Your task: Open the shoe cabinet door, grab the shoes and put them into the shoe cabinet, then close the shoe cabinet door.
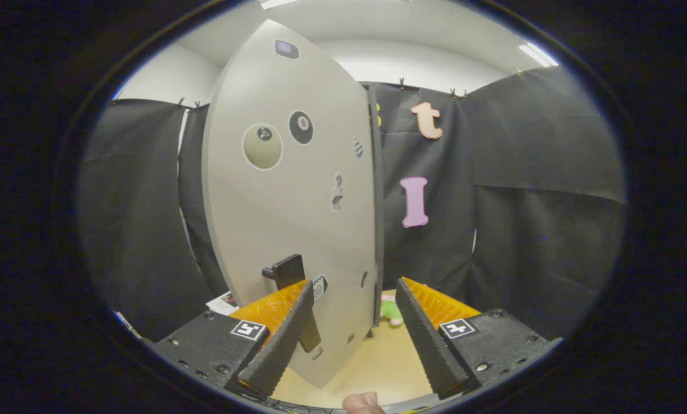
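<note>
The shoe cabinet door (286,218) is a tall light grey panel with several stickers, standing just ahead of my fingers and seen at an angle. Its dark handle (289,270) sticks out low on the panel, right above my left fingertip (303,296). The door's free edge (378,230) falls between my two fingers. My gripper (352,290) is open, nothing pressed between its fingers. A small green and pink thing (390,310) lies on the wooden surface beyond the door edge; I cannot tell what it is.
Black cloth walls (522,218) close the booth behind and to both sides. A light wooden surface (372,362) lies under the fingers. A fingertip of a person's hand (362,402) shows at the very bottom. A small card (222,303) lies left of the door.
</note>
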